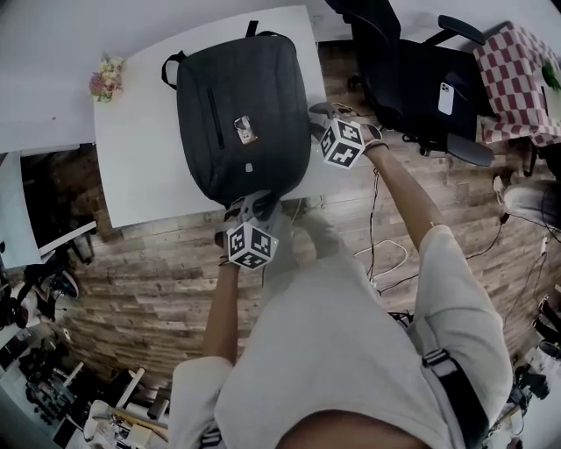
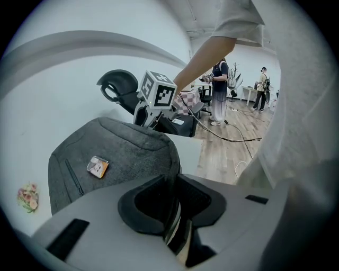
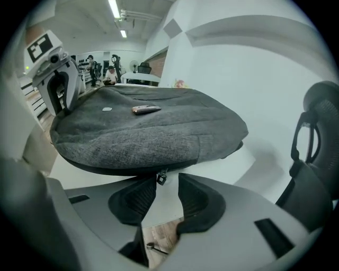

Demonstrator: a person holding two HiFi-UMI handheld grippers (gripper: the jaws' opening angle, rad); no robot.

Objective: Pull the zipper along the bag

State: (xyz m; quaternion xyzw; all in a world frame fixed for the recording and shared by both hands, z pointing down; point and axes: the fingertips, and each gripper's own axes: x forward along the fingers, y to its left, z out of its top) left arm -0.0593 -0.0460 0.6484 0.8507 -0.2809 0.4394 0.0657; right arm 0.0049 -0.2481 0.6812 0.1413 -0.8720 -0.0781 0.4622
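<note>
**Surface.** White table (image 1: 140,149), rounded at the corner, standing on a floor (image 1: 149,272) of wood-look planks. A small bunch of flowers (image 1: 107,77) sits at the table's far left edge, well apart from the bag.

**Task item.** Dark grey fabric bag (image 1: 241,114), lying flat on the table, with its near end overhanging the table's front edge. A small rectangular tag (image 1: 244,129) lies on its upper face beside a short slanted pocket zip. The zipper pull (image 3: 160,177) hangs below the seam on the bag's right side.

**Left gripper** (image 2: 175,185). At the bag's near end, jaws drawn close and clamped on the edge of the bag, whose seam runs down between the pads.

**Right gripper** (image 3: 167,182). At the bag's right side, jaws wide apart. The zipper pull hangs at the tip of one pad, with nothing pressed between the two.

**Room.**
- A black office chair (image 1: 412,79) stands right of the table, with a phone (image 1: 446,98) lying on its seat.
- A red-and-white checked cloth (image 1: 513,79) is at the far right.
- Loose cables (image 1: 386,254) trail across the floor.
- Strip lights (image 3: 114,9) run along the ceiling.
- People (image 2: 220,90) stand in the open office beyond, among more desks.
</note>
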